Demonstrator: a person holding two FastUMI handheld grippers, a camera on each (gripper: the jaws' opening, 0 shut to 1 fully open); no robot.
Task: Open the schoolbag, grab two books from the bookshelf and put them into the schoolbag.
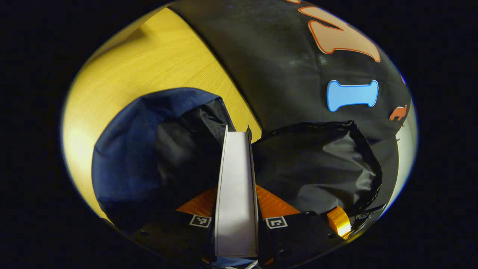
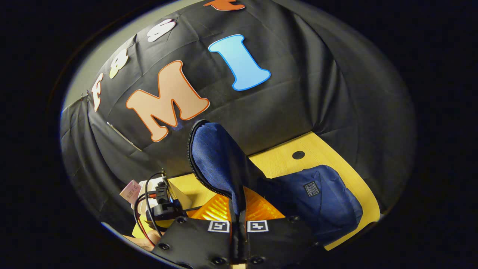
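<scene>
My left hand-held gripper [image 1: 236,224] is clamped on a book [image 1: 236,186], both fingers pressing its covers, with the pale page edge running straight out ahead of me between them. Just beyond the book's far end lies the schoolbag [image 1: 138,157], its mouth gaping: dark lining [image 1: 317,168] spreads off to my right and the blue outer fabric bulges on my left, all of it lying on the yellow table [image 1: 157,63].

My right hand-held gripper [image 2: 238,228] is closed on the schoolbag's flap [image 2: 216,160], fingers pinched together on the fabric and lifting it, so the zipper edge [image 2: 191,157] curls up in front of me. The blue body of the bag sits to my right on the table. Off to my lower left I see the other gripper with its cables [image 2: 160,201], and a corner of a book with a pink cover [image 2: 130,191] next to it.

As I judge it, opening the bag is done, and one book has been fetched and is poised at the mouth but not yet inside. I cannot tell whether a book already lies within the dark interior, so at least this book remains to be placed.
</scene>
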